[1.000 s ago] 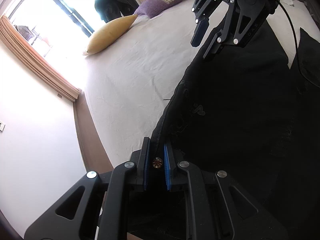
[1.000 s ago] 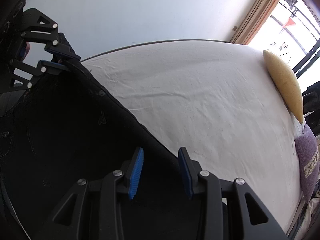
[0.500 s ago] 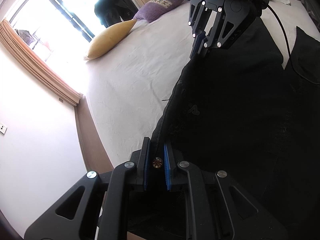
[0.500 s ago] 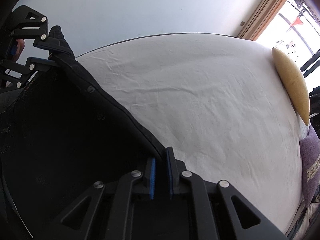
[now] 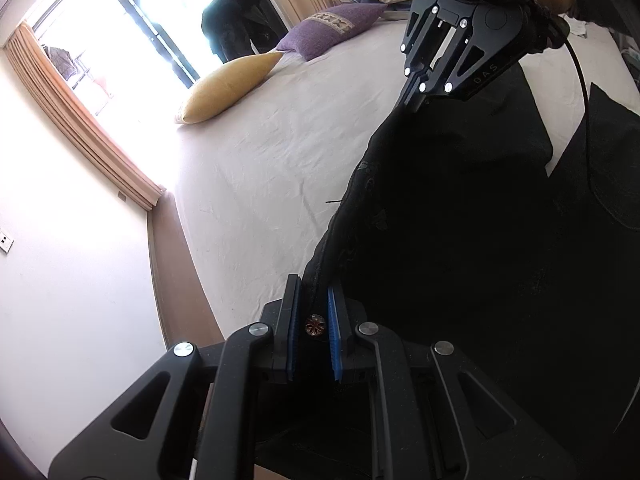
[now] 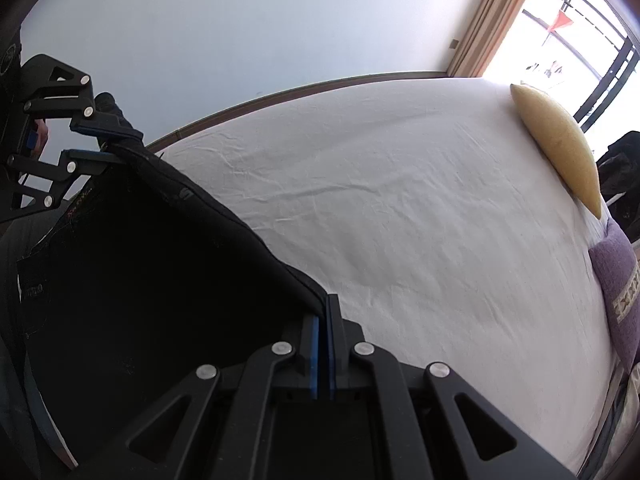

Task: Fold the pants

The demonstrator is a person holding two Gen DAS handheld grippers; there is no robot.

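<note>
Left gripper (image 5: 313,312) at the bottom centre of the left wrist view, blue pads narrow and clamped on the edge of the black pants (image 5: 460,220), a brown metal button just between the pads. Right gripper (image 6: 323,316) at the bottom centre of the right wrist view, pads nearly together and pinching the same dark edge. Same right gripper seen at upper right of the left view (image 5: 416,98), fingers closed on the cloth; left gripper at far left of the right view (image 6: 106,146), gripping the other end.

Pants stretched taut between the two grippers, filling the right half of the left view and the lower left of the right view (image 6: 140,280), lifted along that edge over the white bed sheet (image 6: 400,208).

Further back on the sheet: yellow pillow (image 5: 228,88), purple pillow (image 5: 332,30) touching its tip. No containers in sight.
</note>
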